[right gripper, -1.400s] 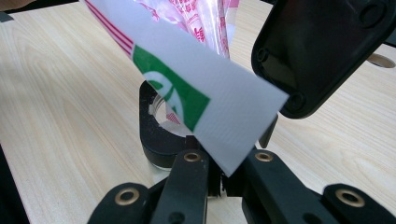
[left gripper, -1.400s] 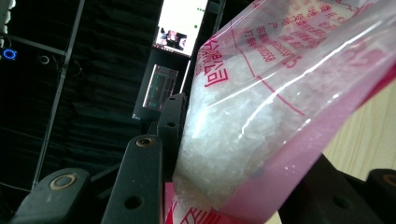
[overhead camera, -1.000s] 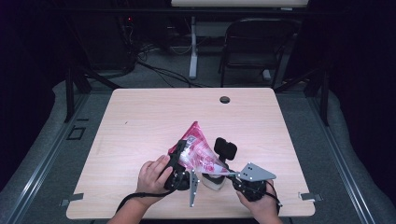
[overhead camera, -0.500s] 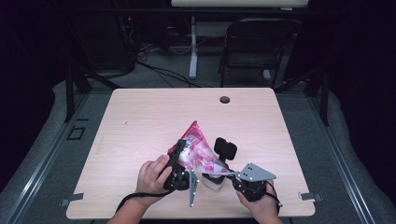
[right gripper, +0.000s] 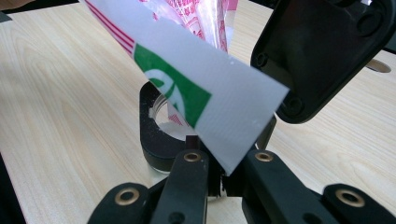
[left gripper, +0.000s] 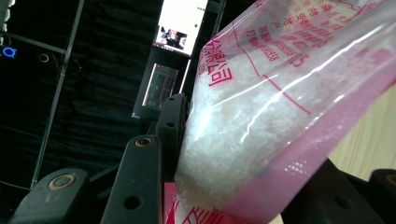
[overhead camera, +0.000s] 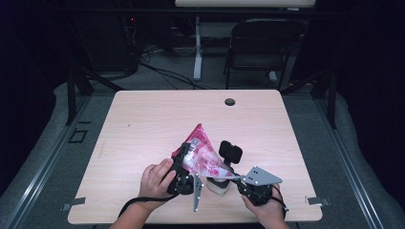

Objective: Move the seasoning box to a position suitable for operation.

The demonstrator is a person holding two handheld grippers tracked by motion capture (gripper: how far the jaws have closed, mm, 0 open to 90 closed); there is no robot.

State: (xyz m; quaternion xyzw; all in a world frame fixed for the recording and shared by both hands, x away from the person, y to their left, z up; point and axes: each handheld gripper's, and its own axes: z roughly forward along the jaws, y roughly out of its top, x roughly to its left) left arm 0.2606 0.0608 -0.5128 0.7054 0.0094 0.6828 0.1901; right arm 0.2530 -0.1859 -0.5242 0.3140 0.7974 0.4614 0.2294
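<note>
Because the bag (overhead camera: 203, 152), tilted over the jar (overhead camera: 217, 183) on the table (overhead camera: 143, 119), is soft and slippery, left fingers (left gripper: 144, 182) clamp its filled body while right fingers (right gripper: 191, 182) pinch its corner.

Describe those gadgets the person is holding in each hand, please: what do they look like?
Each hand holds a black gripper. The left gripper and the right gripper both have two flat black jaws with round brass-coloured rivets, seen up close in the gripper views. The right one carries a grey three-cornered plate on top. A dark cable trails from the left one. No sleeves show on the forearms.
</note>
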